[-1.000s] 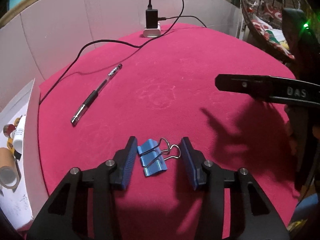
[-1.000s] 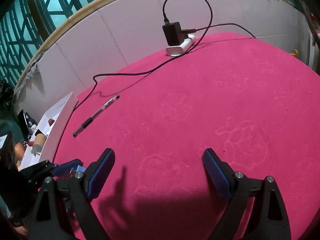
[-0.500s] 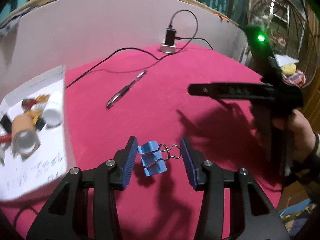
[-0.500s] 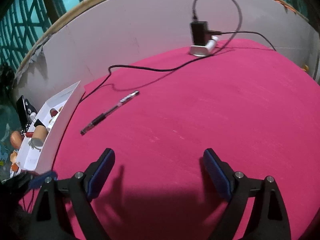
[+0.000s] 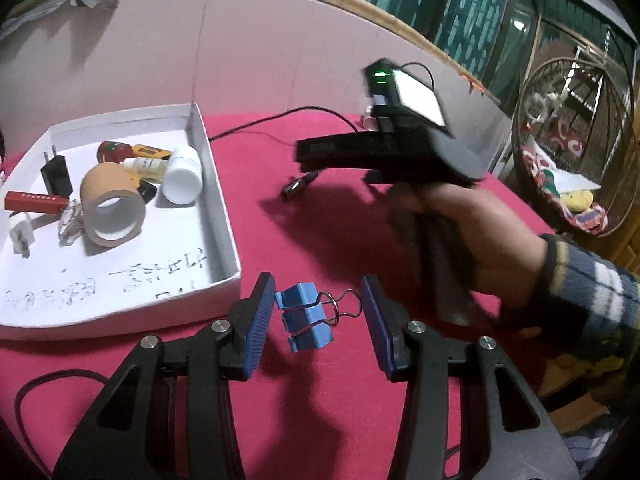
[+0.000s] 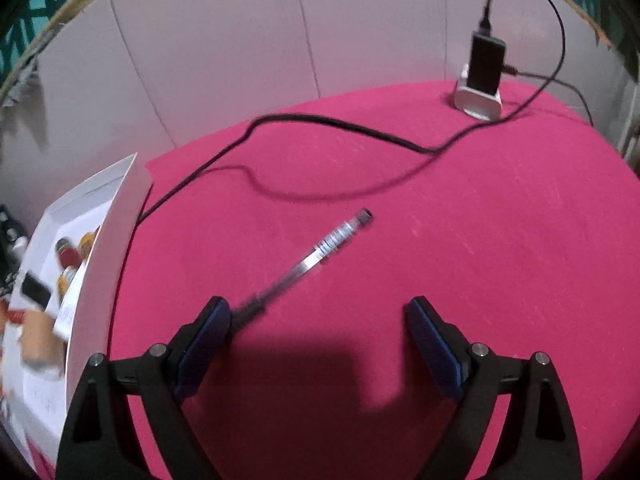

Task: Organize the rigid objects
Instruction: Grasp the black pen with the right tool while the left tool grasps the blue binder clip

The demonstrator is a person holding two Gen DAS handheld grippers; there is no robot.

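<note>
Left claw [image 5: 318, 314] pinching blue binder clip [image 5: 305, 321], lifted above pink desk [image 5: 320, 240], just beside white box [image 5: 216, 184] near corner. Right claw [image 6: 316, 344] spread wide, empty, low over desk; pen [image 6: 320, 256] lying ahead, tip end by its left finger [image 6: 202, 346]. Box contains tape roll [image 5: 110, 204], bottle [image 5: 182, 174].

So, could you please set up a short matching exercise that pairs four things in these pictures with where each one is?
Things:
1. binder clip
2. pen
3. tape roll
4. charger

Places:
A. in the white box
B. between the left gripper's fingers
C. plugged into the white socket block at the table's far edge
D. loose on the red cloth

Pairs: 1-B, 2-D, 3-A, 4-C
</note>
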